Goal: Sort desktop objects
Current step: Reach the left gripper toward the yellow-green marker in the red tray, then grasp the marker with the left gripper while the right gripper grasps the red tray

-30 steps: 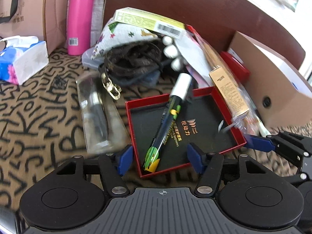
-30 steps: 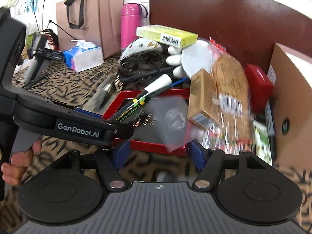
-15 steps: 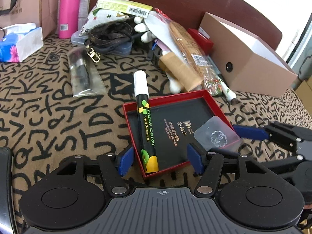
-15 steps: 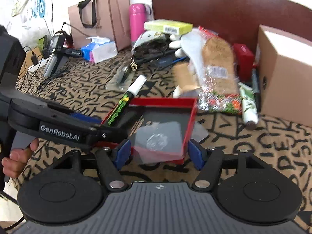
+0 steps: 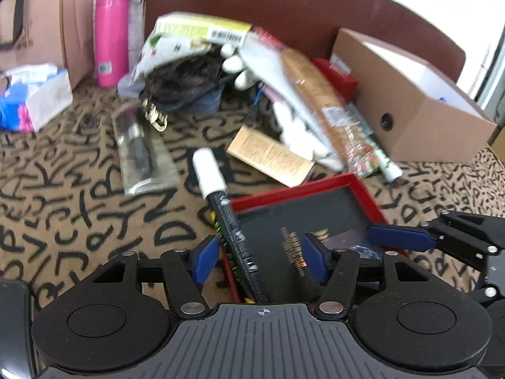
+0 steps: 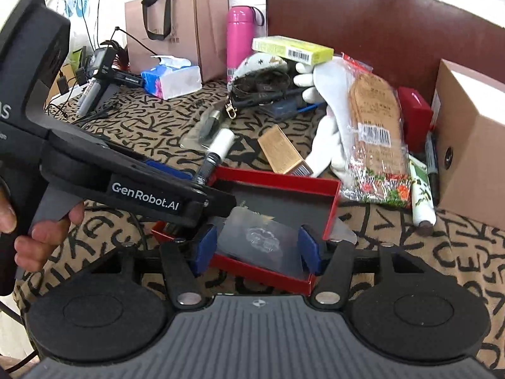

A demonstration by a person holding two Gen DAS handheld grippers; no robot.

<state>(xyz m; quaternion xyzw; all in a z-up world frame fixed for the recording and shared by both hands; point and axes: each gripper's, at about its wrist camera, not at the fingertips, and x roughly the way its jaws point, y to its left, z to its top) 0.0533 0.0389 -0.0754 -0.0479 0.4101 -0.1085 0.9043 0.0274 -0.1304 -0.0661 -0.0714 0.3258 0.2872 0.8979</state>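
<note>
A red tray with a black floor [image 5: 363, 189] [image 6: 331, 202] lies on the patterned cloth in front of both grippers. A black marker with a white cap [image 5: 217, 199] [image 6: 219, 150] leans over the tray's left rim. A clear plastic piece [image 6: 262, 237] lies in the tray between my right gripper's fingers. My left gripper [image 5: 258, 257] is open, its fingers astride the marker's lower end without closing on it. My right gripper [image 6: 257, 246] is open, low over the tray's near edge. It shows at the right of the left wrist view [image 5: 397, 237].
A clutter pile stands behind the tray: tan small box [image 6: 284, 154], packaged insoles [image 6: 375, 132], white glove [image 6: 328, 139], green-yellow box [image 6: 292, 49], pink bottle [image 6: 238, 41], bagged pen [image 5: 139, 151]. A cardboard box [image 6: 467, 145] stands right. Tissue pack [image 6: 170, 79] and paper bag [image 6: 183, 22] stand left.
The marker has slid left, so it now leans over the tray's left rim. Both grippers have moved closer in over the tray. The left view is blurred with motion.
</note>
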